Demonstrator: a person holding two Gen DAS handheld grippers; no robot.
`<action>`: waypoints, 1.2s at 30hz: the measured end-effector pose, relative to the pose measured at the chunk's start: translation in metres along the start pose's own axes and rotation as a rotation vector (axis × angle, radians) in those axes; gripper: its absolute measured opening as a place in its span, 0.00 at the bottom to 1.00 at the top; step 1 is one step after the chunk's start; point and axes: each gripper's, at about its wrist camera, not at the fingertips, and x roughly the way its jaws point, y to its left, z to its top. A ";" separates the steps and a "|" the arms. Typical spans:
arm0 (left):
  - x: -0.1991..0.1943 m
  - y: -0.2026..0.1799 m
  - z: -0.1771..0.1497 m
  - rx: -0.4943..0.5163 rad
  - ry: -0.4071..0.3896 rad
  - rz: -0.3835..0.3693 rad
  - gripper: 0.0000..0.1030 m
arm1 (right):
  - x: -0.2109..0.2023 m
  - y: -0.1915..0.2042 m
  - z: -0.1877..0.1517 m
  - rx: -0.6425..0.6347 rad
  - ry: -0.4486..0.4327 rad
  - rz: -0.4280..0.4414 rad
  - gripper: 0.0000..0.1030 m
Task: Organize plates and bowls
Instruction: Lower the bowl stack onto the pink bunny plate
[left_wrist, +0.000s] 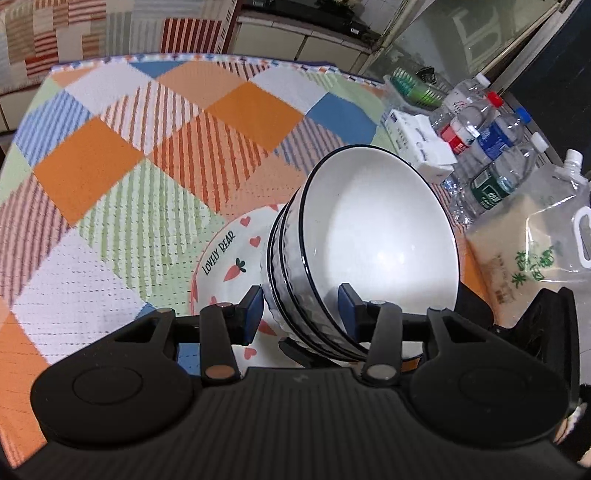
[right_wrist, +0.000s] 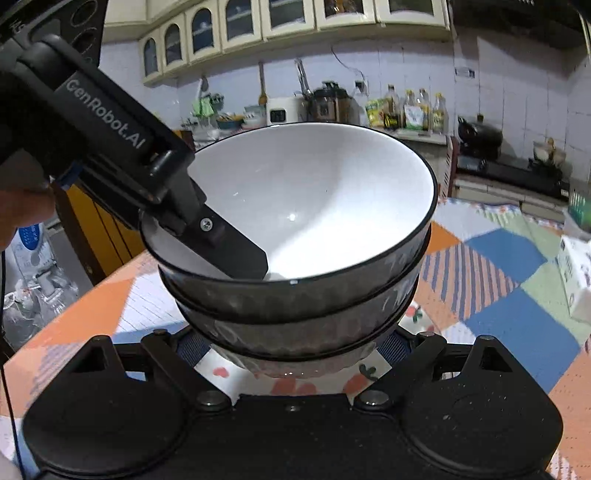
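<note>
While the left gripper (left_wrist: 301, 310) pinches the wall of the stacked bowls (left_wrist: 369, 236), the scene breaks down like this.

Left wrist view, grip: one blue pad (left_wrist: 253, 314) sits on the ribbed outside, the other pad on the white inside, so the jaws are clamped across the rim of the nested bowls.
Left wrist view, bowls: three dark-lined rims show, nested one in another and tipped on their side, mouth facing right.
Left wrist view, plate: a plate (left_wrist: 229, 254) with hearts, carrots and "LOVELY BEAR" lies under and just left of the bowls, on the chequered tablecloth (left_wrist: 110, 155).
Left wrist view, table edge: water bottles (left_wrist: 491, 147), a white box (left_wrist: 421, 144) and a clear bag of rice (left_wrist: 532, 243) crowd the right side.

Right wrist view, bowls: the stack (right_wrist: 306, 206) fills the middle, mouth towards the camera, the left tool's finger (right_wrist: 236, 251) reaching over its rim.
Right wrist view, grip: the right gripper (right_wrist: 291, 350) has its blue pads (right_wrist: 192, 349) on either side of the stack's base; whether they press on it I cannot tell.
Right wrist view, plate: its printed face (right_wrist: 295, 387) shows just below the bowls.
Right wrist view, room: a kitchen counter (right_wrist: 332, 110) with jars and appliances runs behind.
</note>
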 end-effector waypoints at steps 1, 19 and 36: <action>0.005 0.003 -0.001 -0.006 0.004 -0.005 0.41 | 0.003 0.000 -0.002 0.000 0.012 -0.006 0.92; 0.030 0.014 -0.020 -0.069 -0.041 -0.012 0.42 | 0.019 -0.001 -0.017 -0.014 0.071 -0.058 0.91; -0.019 -0.015 -0.047 0.010 -0.279 0.166 0.53 | -0.023 0.015 -0.014 0.091 0.145 -0.137 0.93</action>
